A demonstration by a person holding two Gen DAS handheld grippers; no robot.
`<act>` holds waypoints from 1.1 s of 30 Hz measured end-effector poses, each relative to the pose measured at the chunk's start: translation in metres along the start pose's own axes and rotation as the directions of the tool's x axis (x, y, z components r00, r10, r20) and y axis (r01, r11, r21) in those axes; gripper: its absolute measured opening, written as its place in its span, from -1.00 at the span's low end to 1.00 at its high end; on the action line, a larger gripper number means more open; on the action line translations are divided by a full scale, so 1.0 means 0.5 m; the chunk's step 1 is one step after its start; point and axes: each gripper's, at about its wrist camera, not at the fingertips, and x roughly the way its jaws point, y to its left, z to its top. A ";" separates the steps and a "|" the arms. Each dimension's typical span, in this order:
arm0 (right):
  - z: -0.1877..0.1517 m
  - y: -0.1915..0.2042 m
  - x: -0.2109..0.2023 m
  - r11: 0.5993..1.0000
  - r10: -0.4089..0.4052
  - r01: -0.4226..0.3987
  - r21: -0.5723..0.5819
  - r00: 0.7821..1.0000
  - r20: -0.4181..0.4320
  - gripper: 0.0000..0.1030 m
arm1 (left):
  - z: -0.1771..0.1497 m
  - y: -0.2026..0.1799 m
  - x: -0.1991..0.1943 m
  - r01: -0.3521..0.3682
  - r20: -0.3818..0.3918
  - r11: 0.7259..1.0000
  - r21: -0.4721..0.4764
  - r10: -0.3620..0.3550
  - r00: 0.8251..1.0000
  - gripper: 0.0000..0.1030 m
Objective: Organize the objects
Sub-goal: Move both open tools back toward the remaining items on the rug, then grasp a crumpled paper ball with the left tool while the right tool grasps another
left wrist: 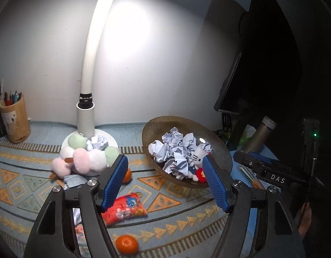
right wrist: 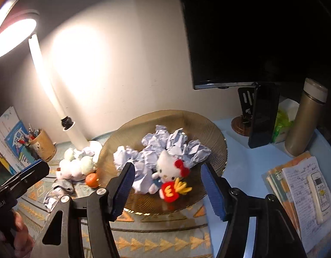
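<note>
Lamplight falls across a bench covered with a patterned blue mat, a white wall behind and a dark monitor (right wrist: 240,32) at the far right. At the far centre sits a ribbed brown bowl (right wrist: 217,126) holding crumpled paper balls (right wrist: 165,144) and a small white cat plush (right wrist: 170,169) with a red bow. Both tools hang empty. The left hand-held gripper (left wrist: 165,180) has its blue pads spread with nothing between them, and the right hand-held gripper (right wrist: 167,189) is likewise spread, the plush showing through its gap but lying in the bowl, untouched.

What is left lies to the left of the bowl — a red snack packet (left wrist: 124,210) just beyond the left tool's near finger, its long axis running roughly left to right; one tangerine (left wrist: 126,244) nearer still, another (right wrist: 92,179) beside the bowl's left rim; a pastel plush pile (left wrist: 83,159) and loose paper (right wrist: 58,191) at the lamp base (left wrist: 109,137).

My judgement: the left tool is the nearer one for all of these, and the packet would be pinched across its short side.
</note>
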 end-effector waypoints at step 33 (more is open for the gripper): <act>-0.262 0.196 0.127 0.991 0.099 -0.113 -0.073 0.980 -0.172 0.28 | -0.259 0.273 -0.082 -0.293 -0.120 0.941 -0.169 0.276 0.954 0.58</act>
